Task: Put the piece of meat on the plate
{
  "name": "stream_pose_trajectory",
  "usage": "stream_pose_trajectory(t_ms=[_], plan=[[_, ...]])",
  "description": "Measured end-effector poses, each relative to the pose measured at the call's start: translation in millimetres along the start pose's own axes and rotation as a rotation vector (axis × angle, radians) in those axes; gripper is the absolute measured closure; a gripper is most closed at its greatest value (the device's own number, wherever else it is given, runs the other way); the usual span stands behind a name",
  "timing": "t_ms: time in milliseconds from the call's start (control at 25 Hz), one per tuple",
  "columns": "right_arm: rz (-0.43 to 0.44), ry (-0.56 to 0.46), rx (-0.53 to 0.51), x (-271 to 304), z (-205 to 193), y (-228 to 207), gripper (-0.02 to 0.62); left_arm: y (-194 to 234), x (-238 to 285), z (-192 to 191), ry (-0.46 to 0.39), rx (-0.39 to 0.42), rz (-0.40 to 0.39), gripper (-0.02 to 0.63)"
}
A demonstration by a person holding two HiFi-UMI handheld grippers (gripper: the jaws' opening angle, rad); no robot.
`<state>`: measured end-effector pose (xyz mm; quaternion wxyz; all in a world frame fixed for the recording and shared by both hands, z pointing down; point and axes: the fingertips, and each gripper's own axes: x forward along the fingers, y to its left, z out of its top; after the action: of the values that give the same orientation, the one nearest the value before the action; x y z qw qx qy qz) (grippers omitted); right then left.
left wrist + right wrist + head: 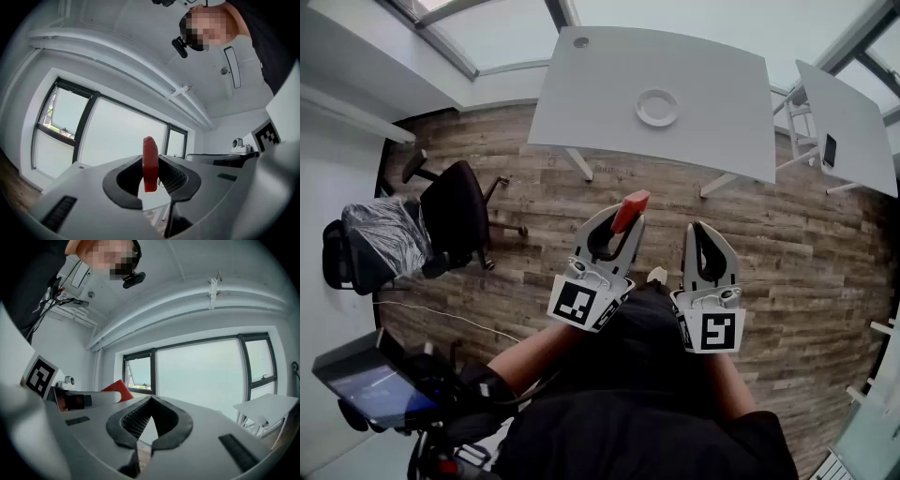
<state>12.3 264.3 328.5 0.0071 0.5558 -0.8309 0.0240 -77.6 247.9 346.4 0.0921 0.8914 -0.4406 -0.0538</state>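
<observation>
Carrying: left gripper [622,228] fingers clamp meat [631,208]; right gripper [701,230] fingers closed, empty. Next: reach plate [642,108], upper-centre table [712,84].

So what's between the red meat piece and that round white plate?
Head view: only bare brown plank floor and white tabletop separate red meat piece from round white plate.

White table [609,75], black office chair [455,211] on wood floor [806,262], second table [848,112] far right
</observation>
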Motion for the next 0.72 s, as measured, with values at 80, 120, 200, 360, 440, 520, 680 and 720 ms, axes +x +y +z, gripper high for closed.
stream_pose_trajectory(t_ms=[80, 120, 200, 360, 440, 520, 680, 720], plan=[[-0.006, 0.000, -0.006, 2, 2, -5, 0.589, 1, 3, 2, 0.000, 0.003, 0.011, 0.509], [-0.015, 0.001, -0.012, 2, 2, -8, 0.589, 2, 3, 2, 0.000, 0.004, 0.018, 0.509], [-0.043, 0.009, -0.036, 2, 0, -12, 0.589, 8, 1, 2, 0.005, -0.001, 0.038, 0.509], [-0.042, 0.004, -0.046, -2, -2, -18, 0.589, 18, -3, -4, 0.020, -0.019, 0.083, 0.509], [-0.024, -0.011, -0.030, -8, -1, -27, 0.589, 13, 0, -3, 0.014, -0.008, 0.106, 0.509], [-0.011, -0.021, -0.006, -21, -3, -42, 0.589, -1, 4, -4, 0.007, 0.008, 0.130, 0.509], [0.020, -0.024, 0.035, -35, -8, -60, 0.589, -14, 5, -8, -0.001, 0.018, 0.181, 0.509], [0.029, -0.026, 0.035, -36, -8, -62, 0.589, -15, 5, -9, -0.004, 0.019, 0.192, 0.509]])
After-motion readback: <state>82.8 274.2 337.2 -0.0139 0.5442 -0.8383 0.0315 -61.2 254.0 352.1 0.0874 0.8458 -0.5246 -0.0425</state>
